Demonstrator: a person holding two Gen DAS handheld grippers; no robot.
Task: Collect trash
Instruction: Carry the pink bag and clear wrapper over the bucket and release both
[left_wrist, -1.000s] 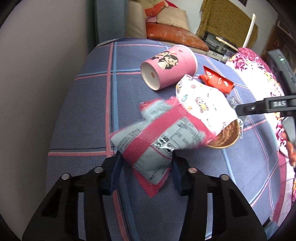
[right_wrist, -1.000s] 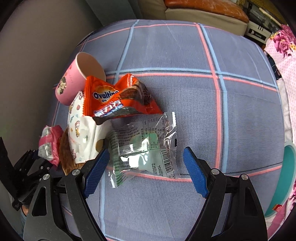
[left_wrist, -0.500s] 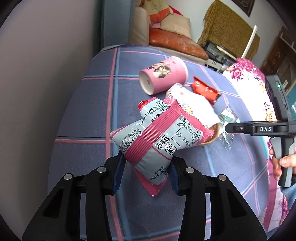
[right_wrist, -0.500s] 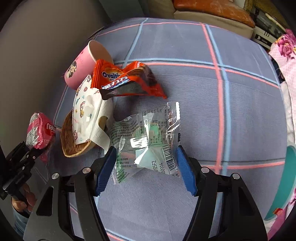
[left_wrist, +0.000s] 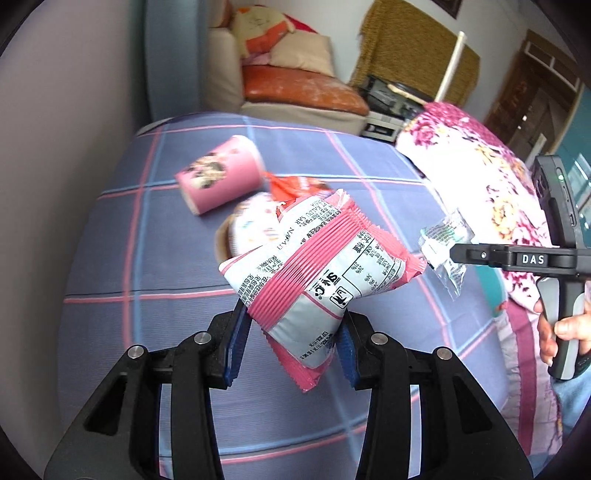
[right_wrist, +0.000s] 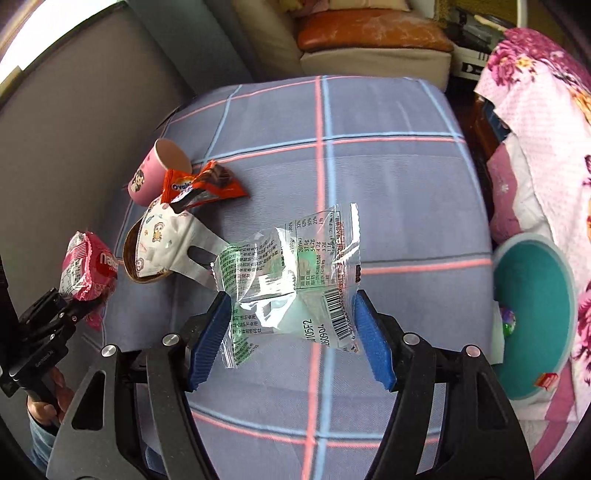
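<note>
My left gripper (left_wrist: 291, 332) is shut on a pink and grey snack packet (left_wrist: 314, 266), held in the air above the blue checked table (left_wrist: 155, 258). My right gripper (right_wrist: 291, 325) is shut on a clear and green wrapper (right_wrist: 291, 273), also lifted off the cloth. In the right wrist view the left gripper (right_wrist: 74, 302) shows at the left edge with the pink packet (right_wrist: 88, 266). On the table lie a pink paper cup (right_wrist: 155, 173) on its side, an orange wrapper (right_wrist: 203, 184) and a white printed face mask (right_wrist: 166, 240) on a small brown basket (right_wrist: 129, 258).
A teal bin (right_wrist: 532, 314) stands low at the right of the table, beside a pink floral cloth (right_wrist: 535, 110). A sofa with an orange cushion (right_wrist: 369, 33) is behind the table. A grey wall runs along the left.
Both grippers rose and drew back from the table with their packets. The right jaws narrowed onto the clear wrapper and lifted it off the cloth.
</note>
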